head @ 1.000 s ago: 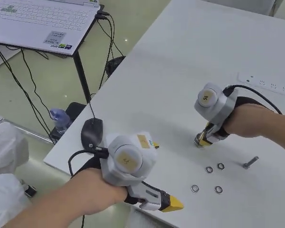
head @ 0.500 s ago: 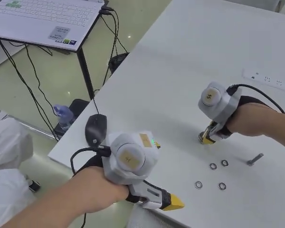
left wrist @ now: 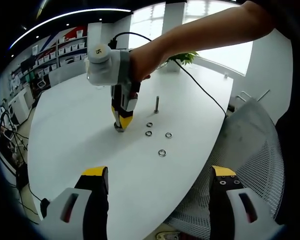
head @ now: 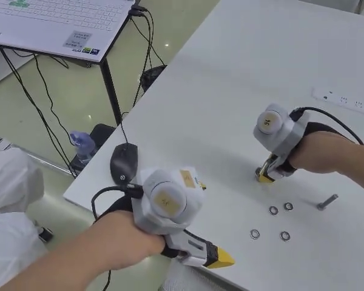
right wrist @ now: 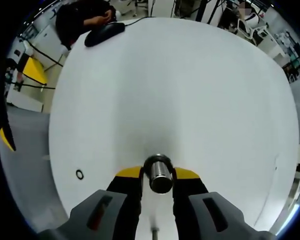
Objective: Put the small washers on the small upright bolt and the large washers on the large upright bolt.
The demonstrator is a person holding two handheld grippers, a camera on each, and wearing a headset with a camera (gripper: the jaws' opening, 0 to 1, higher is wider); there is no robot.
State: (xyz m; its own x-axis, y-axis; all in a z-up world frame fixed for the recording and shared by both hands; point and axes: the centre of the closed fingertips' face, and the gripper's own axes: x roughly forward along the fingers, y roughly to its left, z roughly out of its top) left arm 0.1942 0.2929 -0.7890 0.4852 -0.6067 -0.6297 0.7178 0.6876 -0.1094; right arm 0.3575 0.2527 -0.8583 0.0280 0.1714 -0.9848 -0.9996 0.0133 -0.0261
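My right gripper (head: 264, 176) points down at the white table (head: 218, 103) and is shut on the large bolt (right wrist: 160, 179), whose round metal end shows between the yellow fingertips. In the left gripper view the right gripper (left wrist: 120, 122) touches down just left of the washers. Several loose washers (head: 273, 210) lie flat in a small cluster to its right, also the washers (left wrist: 162, 152). The small bolt (head: 327, 202) stands upright beyond them, thin and grey, seen too as the small bolt (left wrist: 156, 104). My left gripper (left wrist: 159, 172) is open and hangs off the table's near edge, away from the parts.
A black mouse (head: 123, 163) lies near the table's left corner. A white power strip (head: 346, 101) sits at the far right. A laptop (head: 54, 24) rests on a side stand, with cables on the floor. One washer (right wrist: 79, 174) lies left of the right jaws.
The head camera has drifted slightly. Both grippers, the bolts and the washers keep their places.
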